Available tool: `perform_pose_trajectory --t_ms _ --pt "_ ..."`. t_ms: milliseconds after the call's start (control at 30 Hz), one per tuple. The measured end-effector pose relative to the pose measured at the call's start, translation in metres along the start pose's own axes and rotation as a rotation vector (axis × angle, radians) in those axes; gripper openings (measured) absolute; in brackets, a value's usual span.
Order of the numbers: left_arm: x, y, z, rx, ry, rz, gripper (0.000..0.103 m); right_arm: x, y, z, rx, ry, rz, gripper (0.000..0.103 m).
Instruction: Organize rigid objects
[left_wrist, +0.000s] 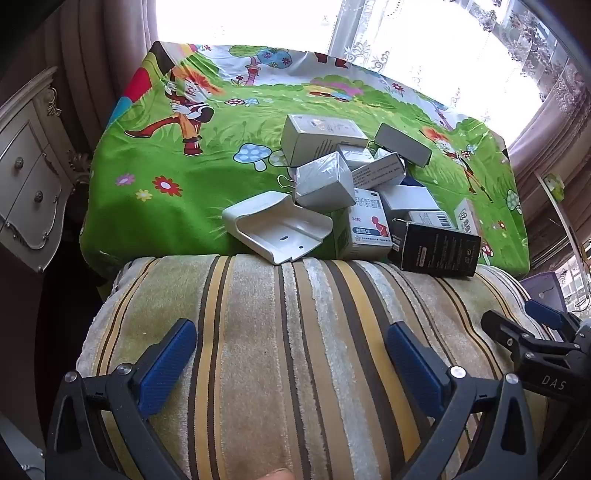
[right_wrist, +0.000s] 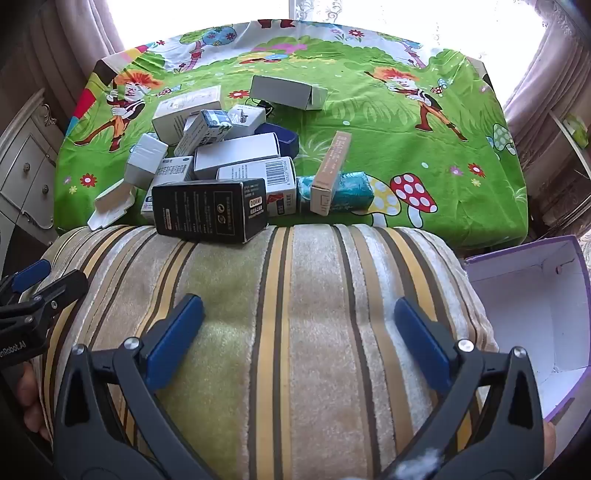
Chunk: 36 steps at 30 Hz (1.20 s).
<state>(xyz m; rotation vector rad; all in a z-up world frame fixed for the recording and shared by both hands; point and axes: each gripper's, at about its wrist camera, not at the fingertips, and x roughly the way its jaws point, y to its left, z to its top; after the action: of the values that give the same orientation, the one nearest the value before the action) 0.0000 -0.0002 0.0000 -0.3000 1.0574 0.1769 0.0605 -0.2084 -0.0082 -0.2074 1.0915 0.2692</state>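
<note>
Hovering over the striped blanket, both grippers were spread wide w/ nothing between the pads: left gripper, right gripper. Pile of boxes sat on the green cartoon sheet just beyond the blanket. Black box overlapped the blanket's far edge; white plastic tray also touched that edge, left of the black box. Open purple-rimmed box sat right of the blanket.
</note>
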Motion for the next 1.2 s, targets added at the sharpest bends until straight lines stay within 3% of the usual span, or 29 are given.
perform_pose_trajectory --t_ms 33,1200 --pt "0.0002 0.0009 0.0002 -0.006 0.003 -0.012 0.103 -0.0008 -0.0015 -0.0007 0.016 -0.018 0.028 0.103" --pt "-0.0003 0.0010 -0.0018 -0.011 0.009 -0.014 0.103 -0.0018 -0.0008 -0.0012 0.006 -0.009 0.008 0.103"
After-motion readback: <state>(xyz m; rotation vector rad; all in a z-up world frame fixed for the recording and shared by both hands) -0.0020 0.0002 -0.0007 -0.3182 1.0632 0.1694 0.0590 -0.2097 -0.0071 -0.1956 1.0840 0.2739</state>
